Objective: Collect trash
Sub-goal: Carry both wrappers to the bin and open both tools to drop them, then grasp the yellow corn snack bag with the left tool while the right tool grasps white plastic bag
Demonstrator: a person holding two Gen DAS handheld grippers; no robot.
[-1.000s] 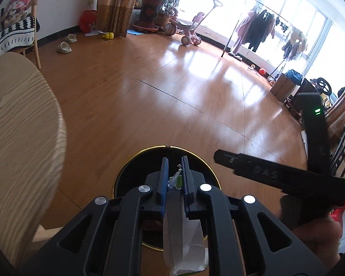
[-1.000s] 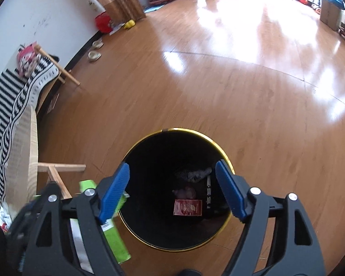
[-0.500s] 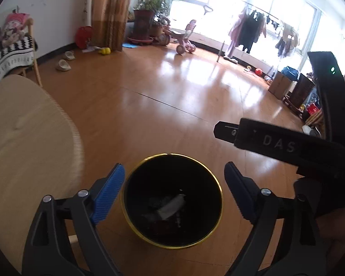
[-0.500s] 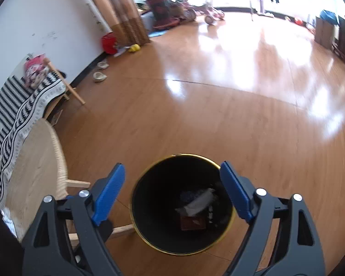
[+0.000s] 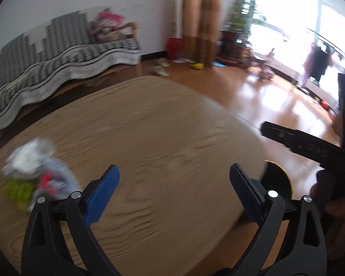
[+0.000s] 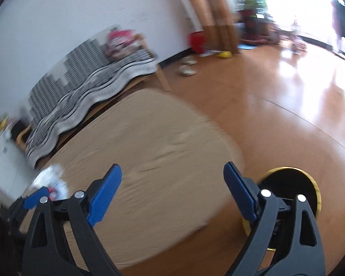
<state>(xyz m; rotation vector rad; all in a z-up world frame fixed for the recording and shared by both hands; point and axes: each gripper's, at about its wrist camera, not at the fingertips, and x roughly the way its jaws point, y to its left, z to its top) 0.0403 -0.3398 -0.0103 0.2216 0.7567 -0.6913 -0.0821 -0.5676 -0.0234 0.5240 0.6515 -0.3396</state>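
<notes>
The left gripper [image 5: 173,185] hung over the round wooden table [image 5: 172,124], its jaws opening wide with nothing between them. The right gripper [image 6: 172,184] was likewise opening and empty. The crumpled trash [image 5: 34,174], white with green and red patches, lay at the table's near left edge; blur hid its long axis and any print. The black bin [image 6: 294,184] with a gold rim stood on the floor, right of the table.

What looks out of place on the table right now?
A crumpled wrapper pile lies loose near the wooden table's left edge, not in the black bin on the floor beside it. Nothing looks spilled or damaged.
</notes>
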